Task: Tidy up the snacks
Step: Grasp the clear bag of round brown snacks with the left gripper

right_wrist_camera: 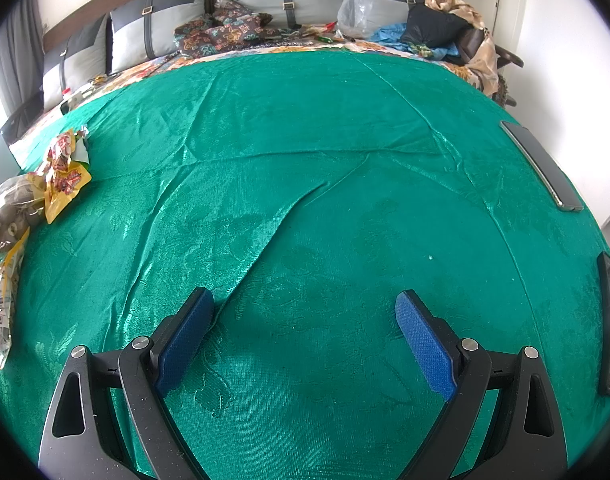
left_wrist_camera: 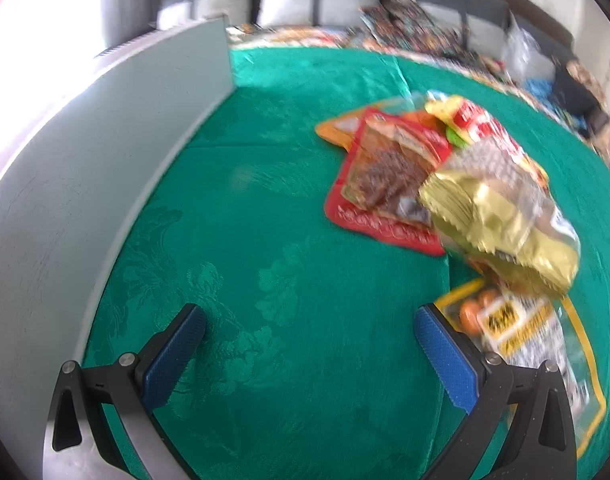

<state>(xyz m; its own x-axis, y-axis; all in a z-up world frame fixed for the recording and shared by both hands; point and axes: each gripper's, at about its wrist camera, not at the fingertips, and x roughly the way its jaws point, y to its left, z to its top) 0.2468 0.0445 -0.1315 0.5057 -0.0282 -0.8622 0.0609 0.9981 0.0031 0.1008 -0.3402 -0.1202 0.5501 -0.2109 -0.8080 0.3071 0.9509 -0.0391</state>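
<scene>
Left gripper [left_wrist_camera: 309, 322] was spread wide w/ nothing between its blue pads, over the green cloth [left_wrist_camera: 265, 220] beside a grey box wall [left_wrist_camera: 85, 152]. Snack pile lay to its right: red jerky pack [left_wrist_camera: 389, 176] flat, gold bag [left_wrist_camera: 501, 220] partly on top, yellow-edged pouch [left_wrist_camera: 533, 332] just behind the right pad. Right gripper [right_wrist_camera: 305, 308] also wide, empty, over bare wrinkled cloth; snacks [right_wrist_camera: 61, 172] at far left edge, two phones [right_wrist_camera: 545, 168] far right.
</scene>
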